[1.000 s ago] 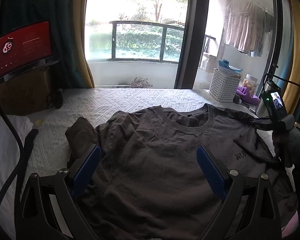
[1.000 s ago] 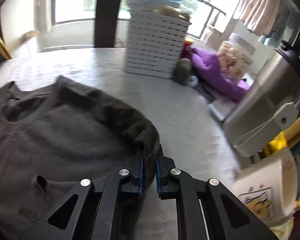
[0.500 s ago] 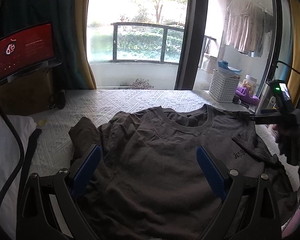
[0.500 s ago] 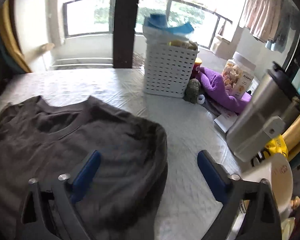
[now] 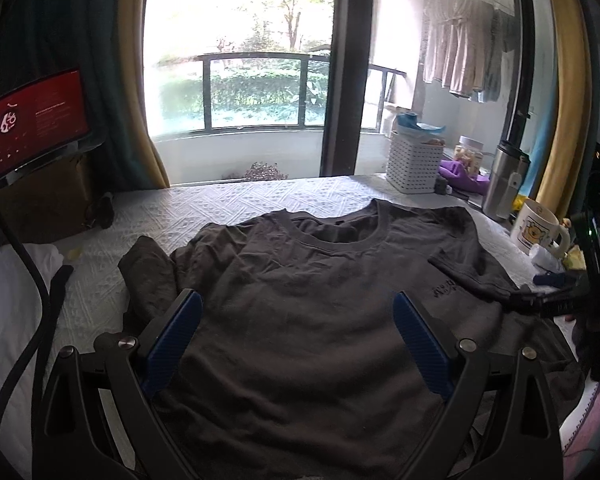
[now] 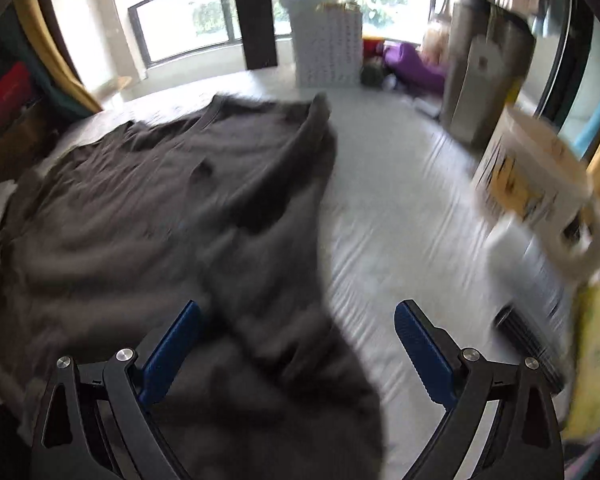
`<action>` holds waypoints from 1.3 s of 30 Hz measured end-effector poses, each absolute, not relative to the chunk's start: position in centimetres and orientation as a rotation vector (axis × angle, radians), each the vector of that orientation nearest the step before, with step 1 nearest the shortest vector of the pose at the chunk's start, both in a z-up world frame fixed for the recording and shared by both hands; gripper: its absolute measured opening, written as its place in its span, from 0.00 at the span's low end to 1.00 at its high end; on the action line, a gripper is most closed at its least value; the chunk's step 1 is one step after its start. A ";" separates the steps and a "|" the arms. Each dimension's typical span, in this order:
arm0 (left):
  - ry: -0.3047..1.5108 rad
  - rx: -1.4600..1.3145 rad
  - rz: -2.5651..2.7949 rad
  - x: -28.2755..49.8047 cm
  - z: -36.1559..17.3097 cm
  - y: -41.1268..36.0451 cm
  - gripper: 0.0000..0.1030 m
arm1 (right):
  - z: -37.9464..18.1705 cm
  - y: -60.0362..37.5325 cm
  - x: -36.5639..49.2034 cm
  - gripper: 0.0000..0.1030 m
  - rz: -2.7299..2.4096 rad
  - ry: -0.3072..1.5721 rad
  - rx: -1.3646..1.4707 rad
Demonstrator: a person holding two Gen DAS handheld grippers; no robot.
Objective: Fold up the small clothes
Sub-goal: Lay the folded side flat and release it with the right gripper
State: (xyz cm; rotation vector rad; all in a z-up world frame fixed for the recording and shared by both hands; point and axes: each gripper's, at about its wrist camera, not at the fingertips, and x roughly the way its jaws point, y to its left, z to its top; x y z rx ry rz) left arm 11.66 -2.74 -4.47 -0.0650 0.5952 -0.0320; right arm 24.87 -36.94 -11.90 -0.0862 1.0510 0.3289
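A dark grey T-shirt [image 5: 308, 300] lies face up on the white quilted surface [image 5: 236, 204], collar toward the window. Its right sleeve [image 5: 466, 268] is folded in over the chest; its left sleeve [image 5: 148, 276] lies bunched at the side. My left gripper [image 5: 298, 342] is open and empty above the shirt's lower half. My right gripper [image 6: 296, 346] is open and empty over the shirt's [image 6: 160, 208] right side edge; this view is motion-blurred. The right gripper also shows at the right edge of the left wrist view [image 5: 556, 300].
A white slotted basket [image 5: 414, 166], a steel flask [image 5: 504, 184], a cartoon mug [image 5: 538, 230], a purple cloth [image 5: 462, 174] and small items line the right edge. A red-lit screen [image 5: 36, 120] stands at the left. White bedding [image 5: 4, 300] and a black cable [image 5: 28, 280] lie left.
My right gripper opened, let go of the right sleeve, which now lies folded over the chest, and drew back and down along the shirt's right side. My left gripper stayed open.
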 end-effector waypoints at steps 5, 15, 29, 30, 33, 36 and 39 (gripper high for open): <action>0.587 -0.045 -0.045 10.7 -4.1 -3.7 0.93 | -11.5 -36.2 22.9 0.95 0.399 1.024 -0.060; 0.574 -0.038 -0.016 9.3 -3.6 -3.5 0.93 | -10.4 -30.3 20.6 0.95 0.658 1.021 -0.182; 0.585 -0.039 0.006 9.5 -4.0 -3.0 0.93 | -11.2 -31.4 28.4 0.95 0.636 1.002 -0.164; 0.588 -0.042 0.011 9.6 -4.1 -2.9 0.93 | -11.7 -31.3 28.6 0.95 0.642 1.021 -0.165; 0.594 -0.053 0.029 9.8 -4.3 -2.4 0.93 | -12.8 -30.2 28.4 0.95 0.678 1.063 -0.184; 0.599 -0.062 0.039 10.0 -4.4 -1.9 0.93 | -13.5 -28.8 26.9 0.95 0.706 1.088 -0.225; 0.598 -0.061 0.040 10.2 -4.5 -1.7 0.93 | -13.3 -27.5 25.6 0.95 0.746 1.114 -0.204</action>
